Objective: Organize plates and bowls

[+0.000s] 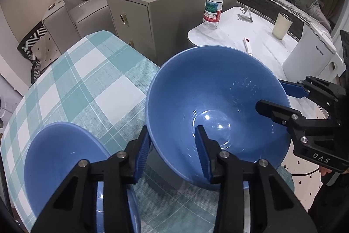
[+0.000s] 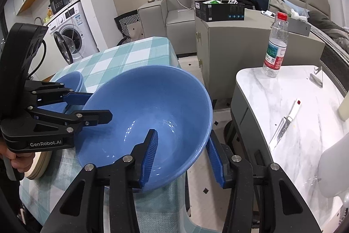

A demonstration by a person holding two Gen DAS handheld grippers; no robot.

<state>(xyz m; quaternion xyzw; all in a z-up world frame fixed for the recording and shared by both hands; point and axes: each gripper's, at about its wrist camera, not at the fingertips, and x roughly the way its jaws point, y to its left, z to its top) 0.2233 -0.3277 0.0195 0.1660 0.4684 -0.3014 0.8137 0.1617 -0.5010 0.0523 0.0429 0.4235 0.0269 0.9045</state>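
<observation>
A large blue bowl (image 1: 218, 91) (image 2: 152, 102) hangs tilted over the near right corner of the checked table (image 1: 87, 80) (image 2: 122, 54). My left gripper (image 1: 172, 130) (image 2: 99, 107) is shut on its left rim, with one finger inside the bowl and one outside. On the opposite rim my right gripper (image 2: 182, 132) (image 1: 270, 94) is shut the same way. A smaller blue bowl (image 1: 61, 156) (image 2: 69, 80) sits on the cloth to the left, with more blue ware under it. A stack of beige plates (image 2: 41, 163) lies at the table's near edge.
A marble side table (image 2: 283, 123) to the right carries a water bottle (image 2: 275, 45), a knife (image 2: 283, 126), a cream cup (image 1: 281, 25) and a white appliance (image 1: 309, 54). A grey cabinet (image 1: 135, 14) with a black box stands behind, with a sofa and a washing machine (image 2: 72, 34) beyond.
</observation>
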